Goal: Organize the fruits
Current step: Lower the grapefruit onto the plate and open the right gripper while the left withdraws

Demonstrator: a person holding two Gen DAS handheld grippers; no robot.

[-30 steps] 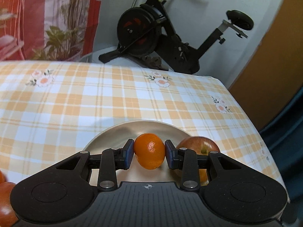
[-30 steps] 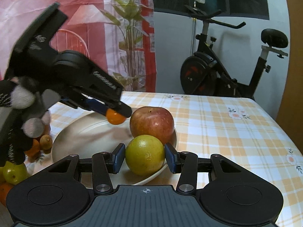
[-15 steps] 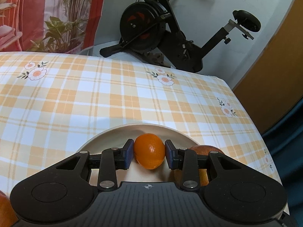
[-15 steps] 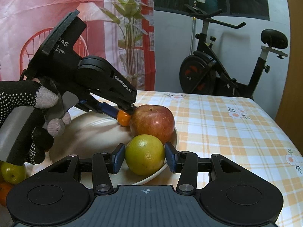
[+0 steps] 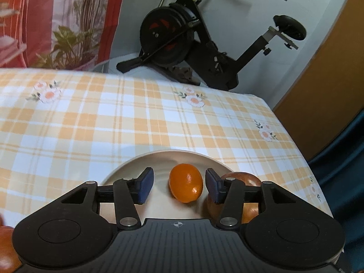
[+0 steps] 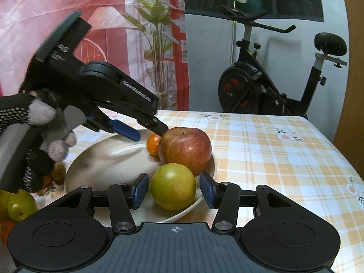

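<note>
On the cream plate [image 5: 134,161], the small orange mandarin [image 5: 185,182] lies between the spread fingers of the left gripper [image 5: 179,185], with a clear gap on either side of it and no pad touching. Just to its right sits the red apple [image 6: 185,149], the two touching or very nearly so; the right wrist view is too crowded there to settle it. At the plate's near rim the yellow-green citrus [image 6: 173,186] rests between the fingers of the right gripper [image 6: 174,190], which also stands parted, both blue pads just clear of the skin. A gloved hand [image 6: 34,136] holds the left gripper above the plate. More fruits [image 6: 16,204] lie on the checked tablecloth [image 6: 273,159] beside the plate. An exercise bike [image 6: 273,86] stands behind the table
</note>
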